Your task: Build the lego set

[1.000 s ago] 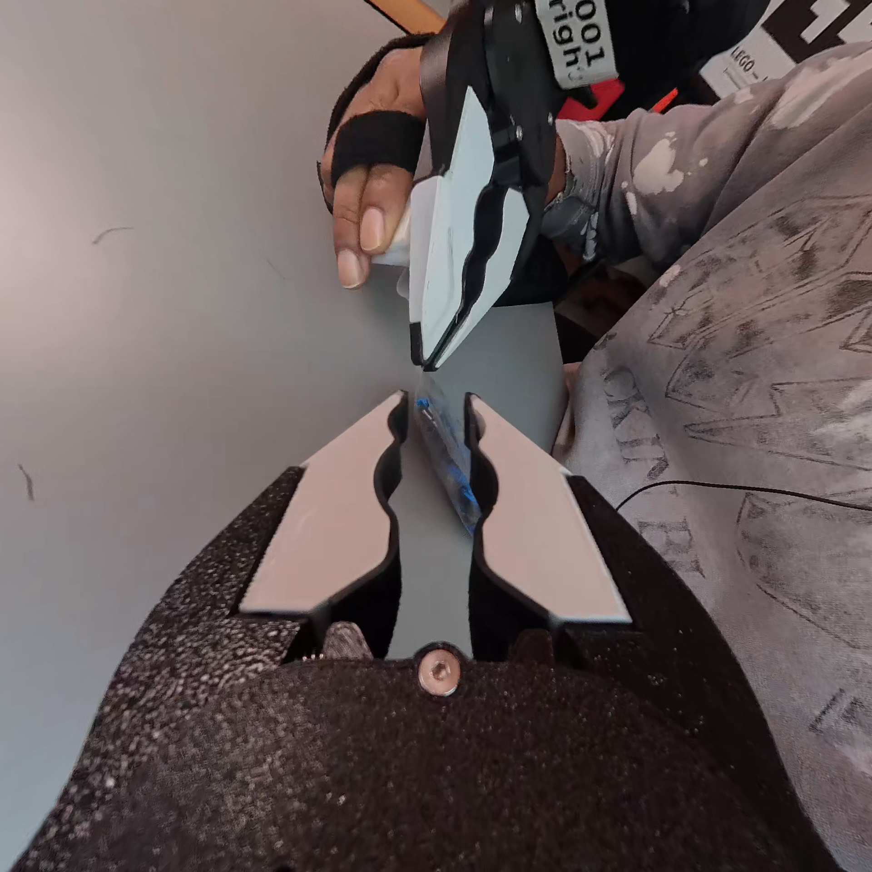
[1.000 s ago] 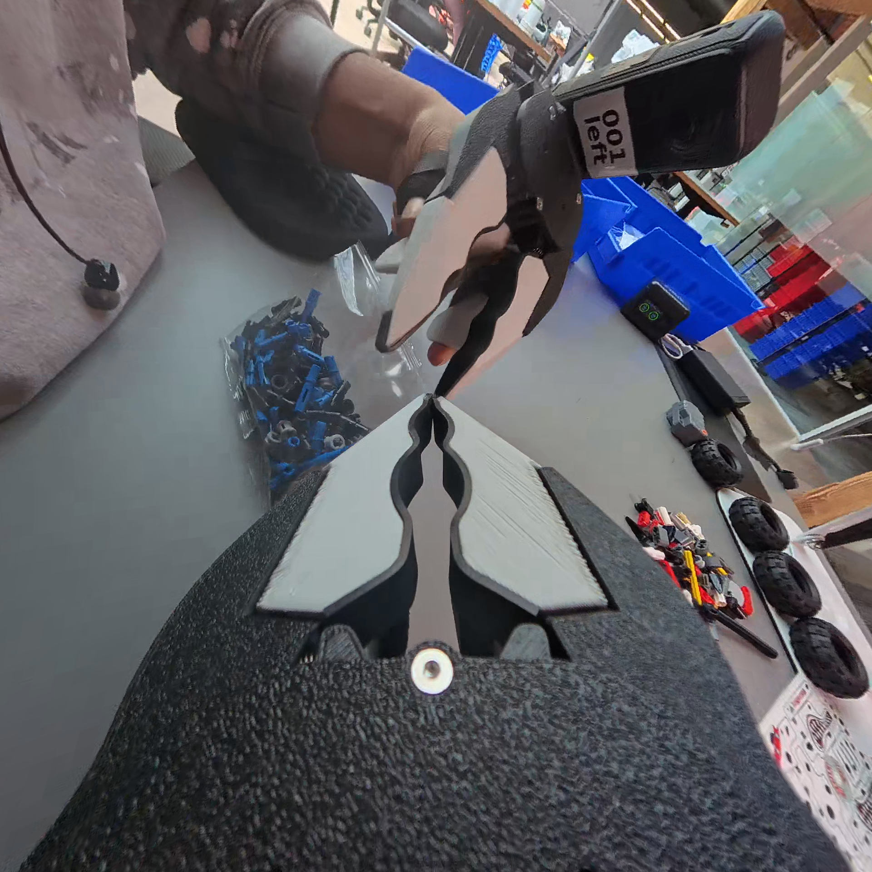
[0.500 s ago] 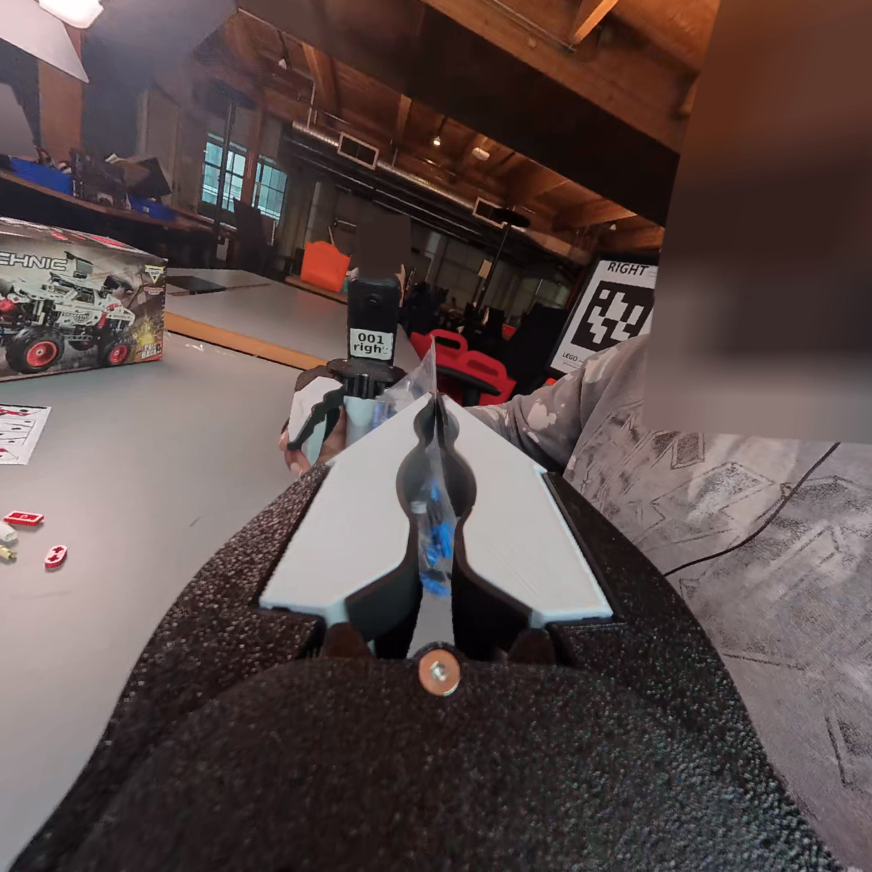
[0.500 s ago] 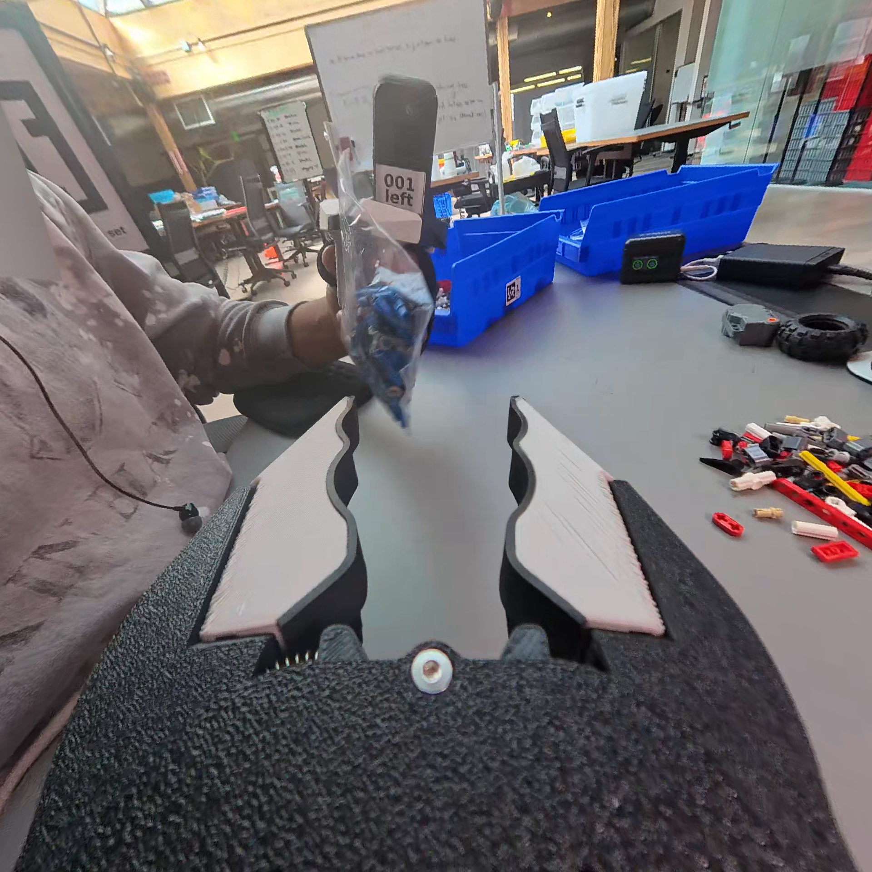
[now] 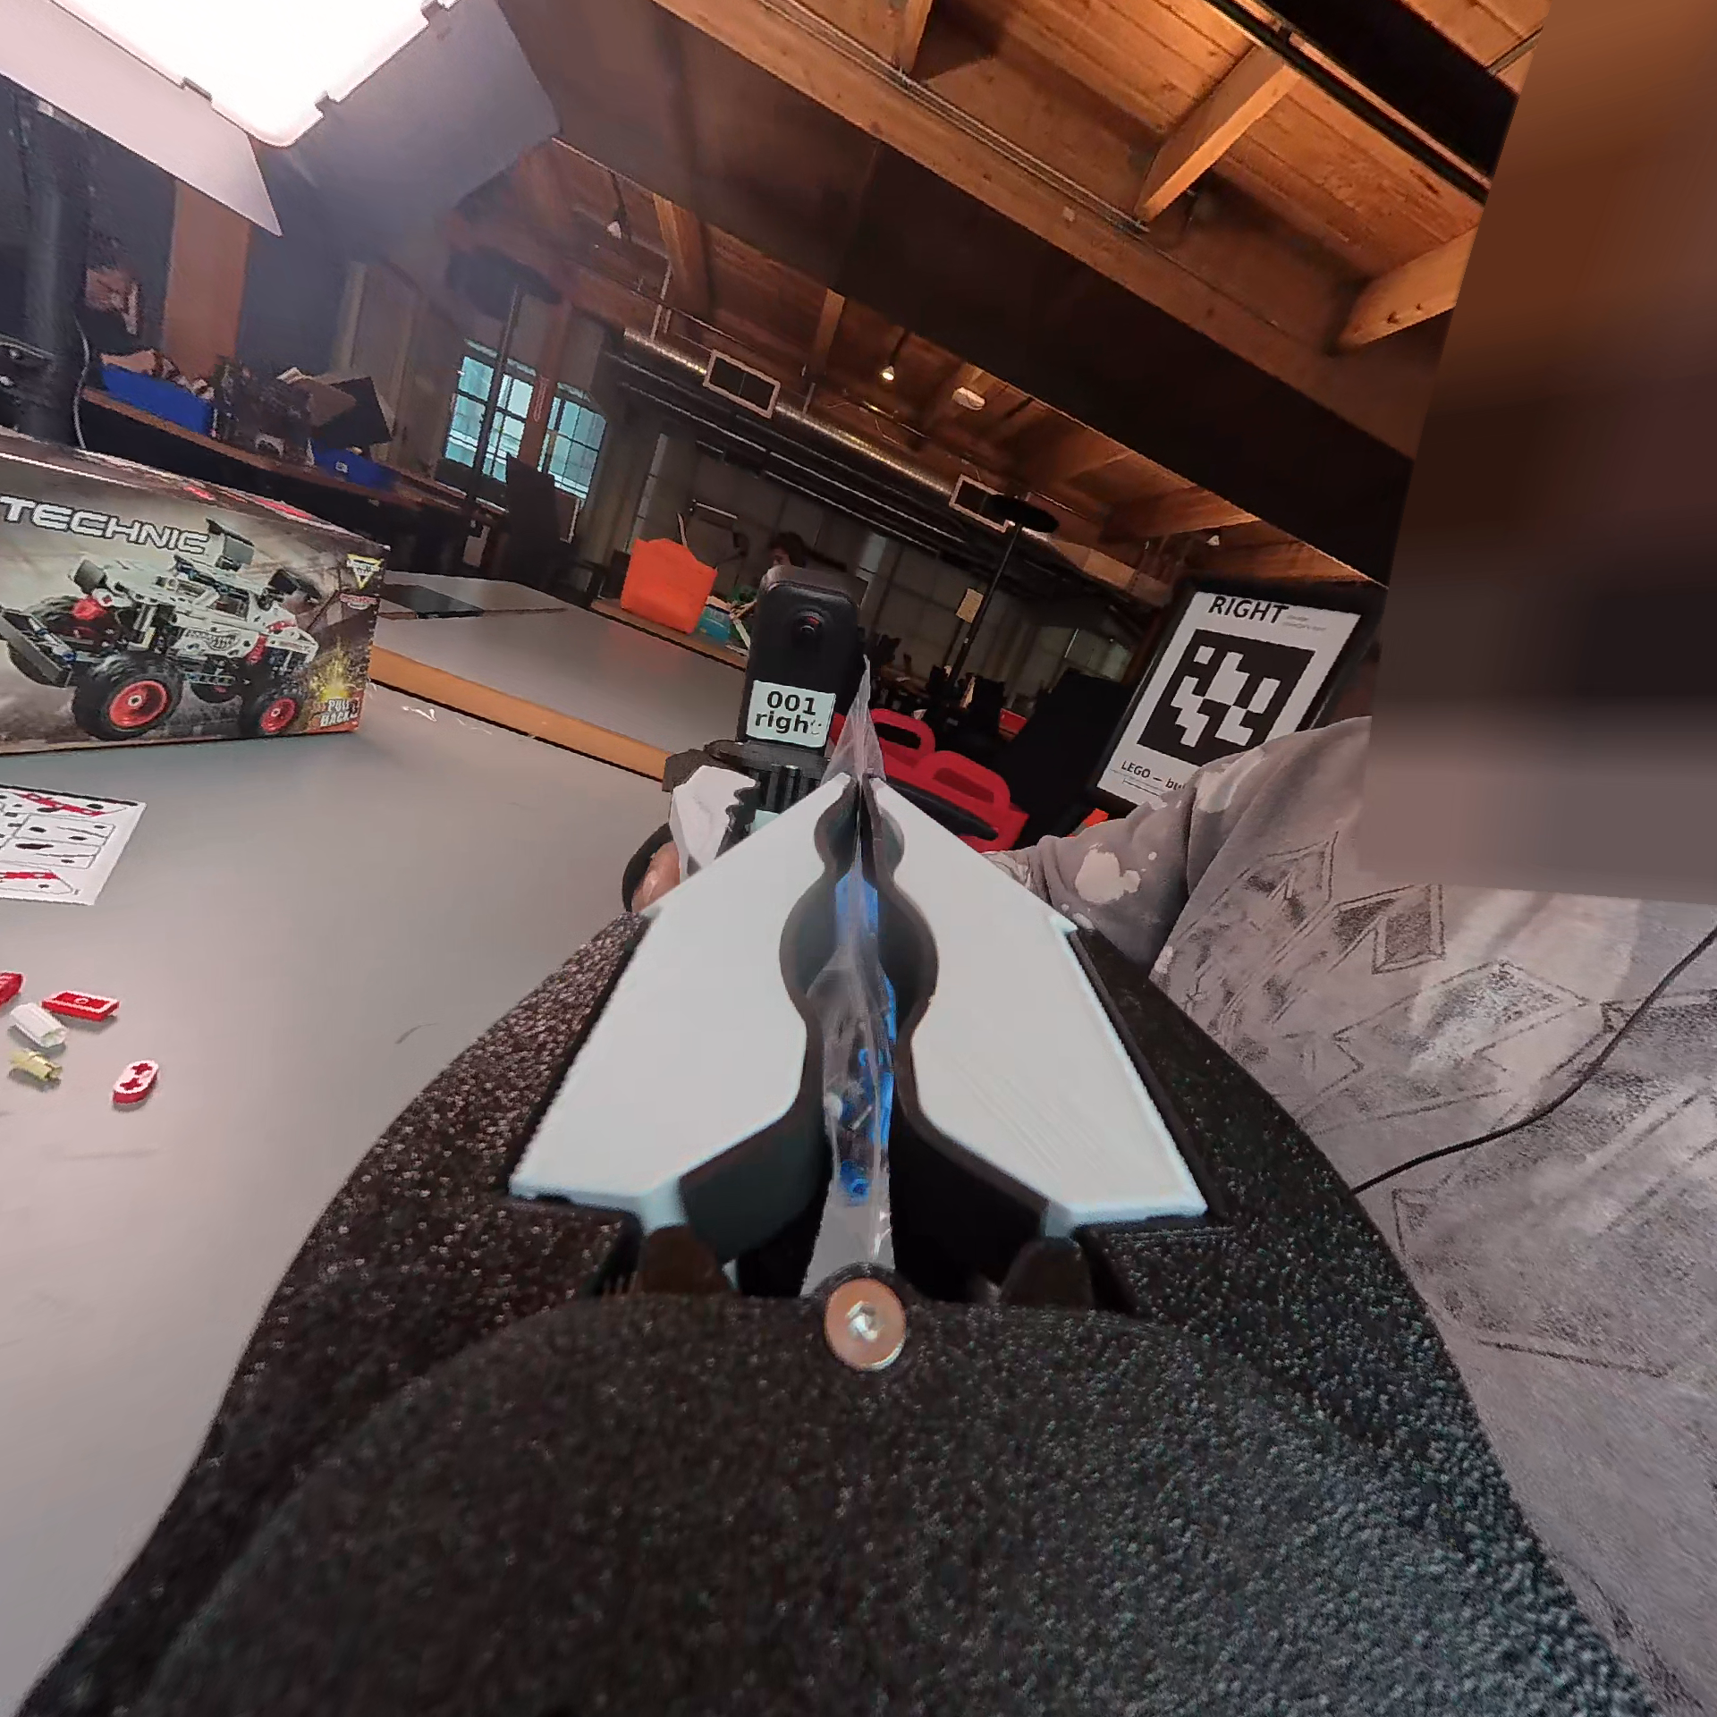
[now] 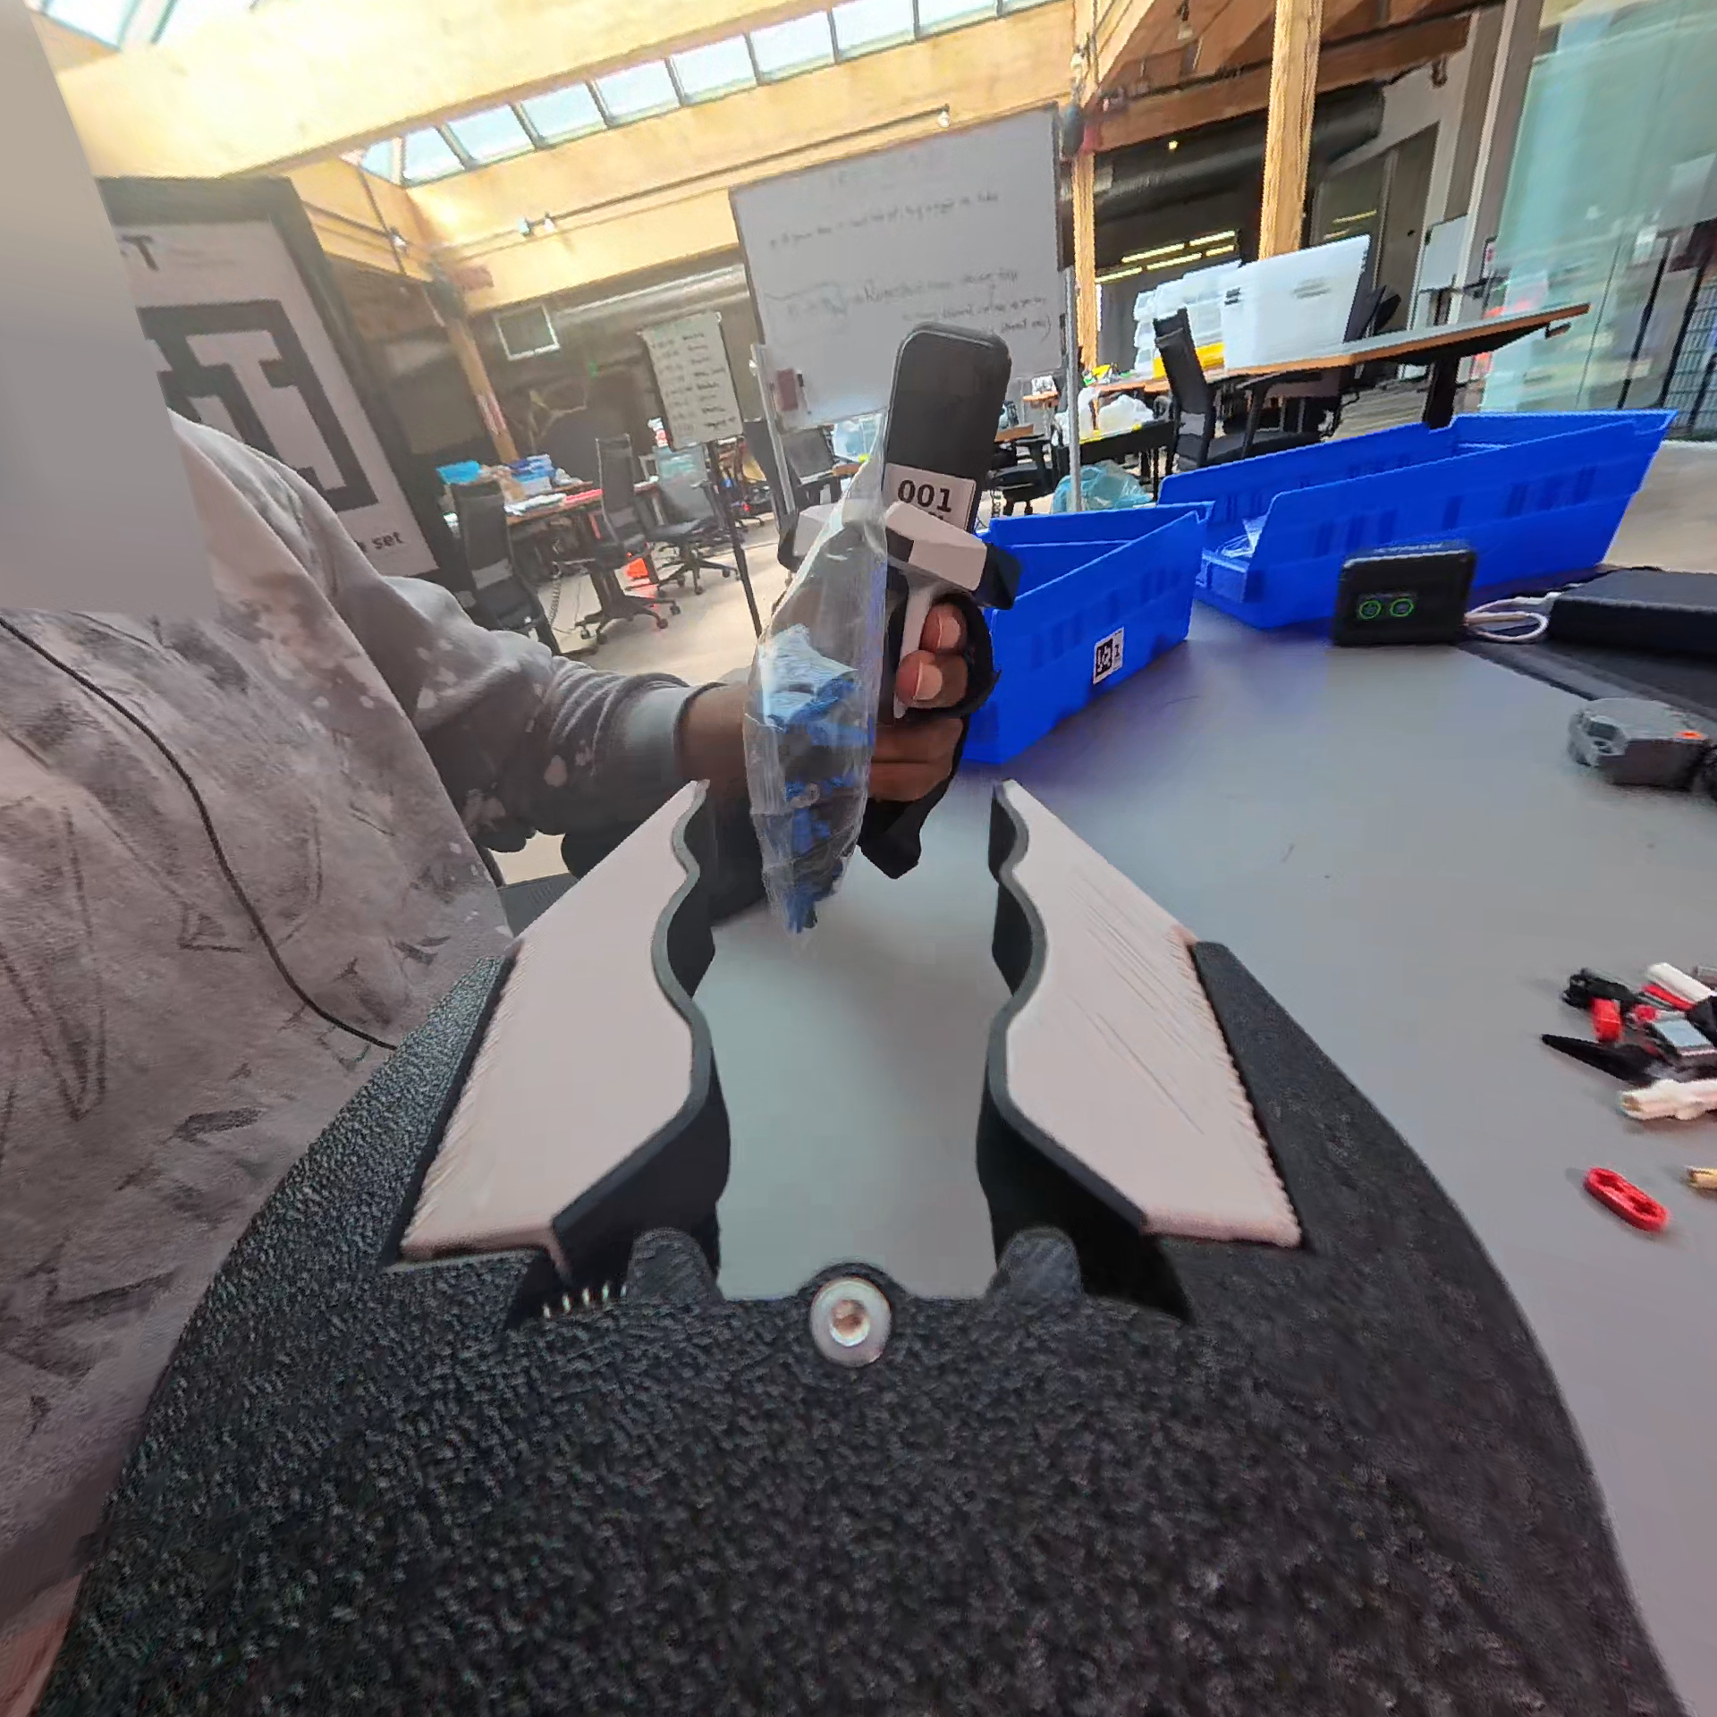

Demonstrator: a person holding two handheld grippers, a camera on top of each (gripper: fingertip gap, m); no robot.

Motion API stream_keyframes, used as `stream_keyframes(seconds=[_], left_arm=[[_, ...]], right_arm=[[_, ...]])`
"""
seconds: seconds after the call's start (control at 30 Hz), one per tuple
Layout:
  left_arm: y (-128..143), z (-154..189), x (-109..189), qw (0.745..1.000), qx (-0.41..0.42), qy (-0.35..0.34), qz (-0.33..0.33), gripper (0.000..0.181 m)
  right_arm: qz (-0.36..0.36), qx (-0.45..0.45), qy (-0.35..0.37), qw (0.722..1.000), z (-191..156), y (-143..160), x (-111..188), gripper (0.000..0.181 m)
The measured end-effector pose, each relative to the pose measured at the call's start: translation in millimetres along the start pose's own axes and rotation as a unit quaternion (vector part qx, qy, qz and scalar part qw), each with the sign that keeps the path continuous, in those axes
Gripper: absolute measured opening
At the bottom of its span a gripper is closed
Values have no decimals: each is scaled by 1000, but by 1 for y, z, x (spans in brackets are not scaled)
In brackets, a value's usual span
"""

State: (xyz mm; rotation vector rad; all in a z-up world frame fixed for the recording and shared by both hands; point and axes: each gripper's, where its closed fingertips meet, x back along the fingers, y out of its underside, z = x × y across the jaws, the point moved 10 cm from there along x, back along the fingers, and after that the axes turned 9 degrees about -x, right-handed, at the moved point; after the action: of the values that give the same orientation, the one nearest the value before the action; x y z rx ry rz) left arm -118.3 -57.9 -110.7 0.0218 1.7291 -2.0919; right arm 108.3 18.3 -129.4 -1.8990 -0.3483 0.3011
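My left gripper [image 5: 859,790] is shut on the top edge of a clear plastic bag of blue and black Lego pieces [image 5: 859,1022], which hangs down between its fingers. In the right wrist view the same bag [image 6: 813,734] hangs from the left gripper [image 6: 892,530], lifted above the grey table [image 6: 1301,836]. My right gripper [image 6: 845,799] is open and empty, its fingertips just below and either side of the bag's lower end, not touching it. In the left wrist view the right gripper [image 5: 743,818] faces mine just beyond the bag.
A Lego box [image 5: 176,632] and a sticker sheet [image 5: 56,841] lie at the left. Loose red, white and black pieces [image 6: 1654,1031] lie on the table at the right. Blue bins [image 6: 1096,622], a black device [image 6: 1403,595] and a grey motor block [image 6: 1635,743] stand farther back. The tips of one gripper are about 7 cm away from the tips of the other.
My left gripper closed on the bag's edge and lifted it off the table. My right gripper opened wide and now sits under the hanging bag, which has come nearer.
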Motion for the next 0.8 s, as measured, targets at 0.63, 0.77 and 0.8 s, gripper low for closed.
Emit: stream_keyframes(seconds=[0.63, 0.77, 0.8], left_arm=[[18, -15, 0, 978, 2, -63, -199, 40], [11, 2, -16, 978, -42, -52, -195, 51], [15, 6, -24, 976, -47, -48, -206, 51]], right_arm=[[-68, 38, 89, 993, 2, -27, 39, 0], [-126, 10, 80, 989, 4, -10, 20, 0], [-136, 3, 80, 987, 4, -6, 13, 0]])
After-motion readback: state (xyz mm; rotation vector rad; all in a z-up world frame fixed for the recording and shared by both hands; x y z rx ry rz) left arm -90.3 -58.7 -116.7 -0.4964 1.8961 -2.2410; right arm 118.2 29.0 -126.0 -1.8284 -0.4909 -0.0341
